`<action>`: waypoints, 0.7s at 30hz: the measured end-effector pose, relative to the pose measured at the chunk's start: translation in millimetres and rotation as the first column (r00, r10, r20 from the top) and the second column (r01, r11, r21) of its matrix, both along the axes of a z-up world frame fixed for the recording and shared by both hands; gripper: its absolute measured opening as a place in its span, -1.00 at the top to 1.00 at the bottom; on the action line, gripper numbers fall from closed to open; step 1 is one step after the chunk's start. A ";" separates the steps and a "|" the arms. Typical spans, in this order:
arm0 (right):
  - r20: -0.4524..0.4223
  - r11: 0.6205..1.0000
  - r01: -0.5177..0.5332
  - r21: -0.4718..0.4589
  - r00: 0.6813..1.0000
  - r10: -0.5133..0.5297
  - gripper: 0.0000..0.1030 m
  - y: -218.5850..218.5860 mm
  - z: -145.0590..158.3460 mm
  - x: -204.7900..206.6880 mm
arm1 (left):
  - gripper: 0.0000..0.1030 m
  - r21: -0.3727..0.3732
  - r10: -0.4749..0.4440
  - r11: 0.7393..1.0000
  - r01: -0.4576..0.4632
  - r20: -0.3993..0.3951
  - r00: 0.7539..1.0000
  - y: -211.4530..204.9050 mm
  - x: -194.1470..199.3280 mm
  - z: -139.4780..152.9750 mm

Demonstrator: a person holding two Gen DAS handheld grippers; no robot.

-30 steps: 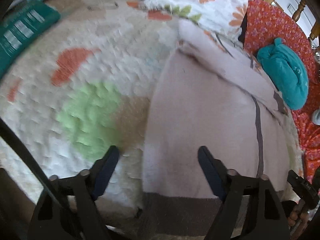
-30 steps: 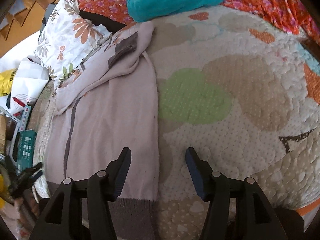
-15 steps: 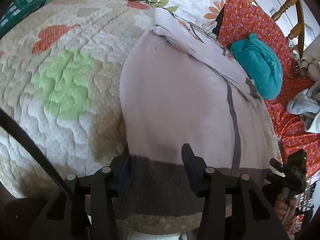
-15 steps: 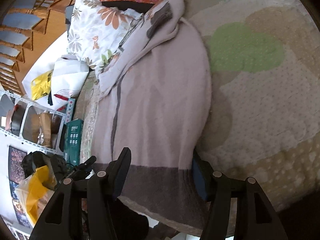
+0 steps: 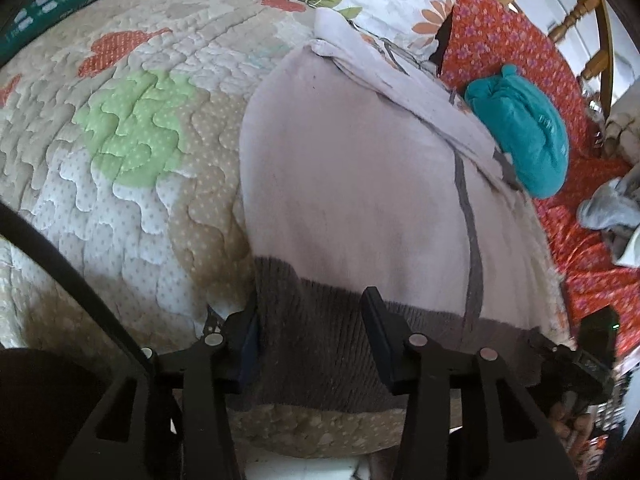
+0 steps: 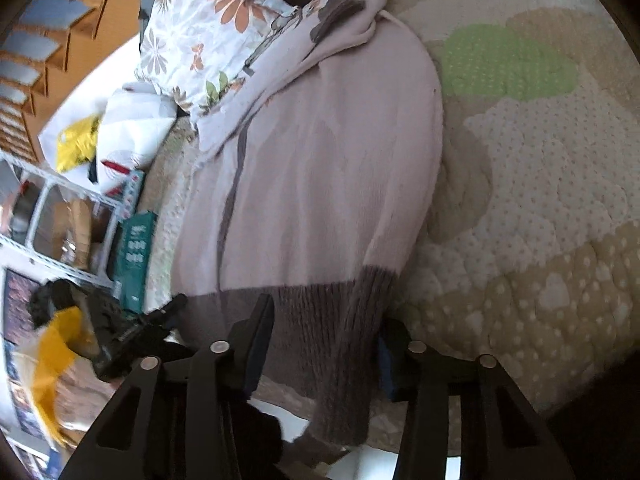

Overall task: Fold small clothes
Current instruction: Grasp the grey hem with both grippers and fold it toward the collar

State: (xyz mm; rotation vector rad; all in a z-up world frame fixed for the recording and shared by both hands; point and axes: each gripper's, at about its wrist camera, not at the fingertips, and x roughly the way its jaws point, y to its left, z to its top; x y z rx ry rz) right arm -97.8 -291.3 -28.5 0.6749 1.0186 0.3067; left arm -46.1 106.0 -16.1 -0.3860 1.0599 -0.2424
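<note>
Where the quilt (image 5: 132, 184) covers the bed, a pale lilac sweater (image 5: 352, 184) lies spread flat on it, its body running away from both cameras toward the pillow (image 6: 192, 36) with the orange flower print. One sleeve is folded across the far end of the sweater, near the pillow. A thin grey stripe runs lengthwise down the sweater, and a wide band of darker ribbed knit, the hem (image 5: 320, 336), hangs at the near edge of the bed.

Beyond the sweater, on a red flowered cover (image 5: 500, 40), sits a bundled teal cloth (image 5: 520, 128). A green box (image 6: 134, 256) lies at the bed's side, by a white wire shelf (image 6: 52, 216).

At the hem's left corner, the left tool (image 5: 310, 336) straddles the ribbed band, one finger outside the sweater's edge and the other on top of the knit; the fingers stand apart with the cloth between them and are not clamped. At the other corner, the right tool (image 6: 326, 340) does the same: its left finger rests over the ribbed band, its right finger sits just past the sweater's edge, partly hidden behind the hanging knit, and the gap between them is wide.
</note>
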 end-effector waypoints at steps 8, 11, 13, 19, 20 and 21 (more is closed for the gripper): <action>-0.003 0.976 -0.013 -0.218 1.000 0.013 0.83 18.3 8.3 0.3 | 0.87 0.076 0.057 0.996 -0.055 -0.027 0.998 5.9 2.9 15.2; 0.005 0.989 0.004 -0.145 1.000 -0.004 0.84 5.6 17.4 -5.7 | 0.88 0.032 0.078 0.996 -0.078 0.007 0.997 15.4 -5.8 36.4; 0.016 0.995 0.000 -0.101 1.000 0.002 0.85 -0.2 27.2 -15.8 | 0.88 0.000 0.068 0.998 -0.068 0.034 0.997 16.6 -18.4 54.8; 0.028 0.993 -0.096 -0.065 0.995 0.098 0.85 -1.7 52.0 -68.4 | 0.88 -0.024 0.021 1.000 -0.018 0.114 0.993 5.4 -76.8 96.6; 0.022 0.992 -0.113 -0.062 0.993 0.114 0.85 -2.0 51.4 -78.0 | 0.87 -0.010 0.013 1.000 -0.012 0.126 0.992 2.1 -84.3 98.9; 0.016 0.990 -0.119 -0.070 0.993 0.121 0.85 -1.1 50.6 -82.6 | 0.87 0.005 0.007 1.000 -0.007 0.130 0.991 -0.6 -88.6 99.0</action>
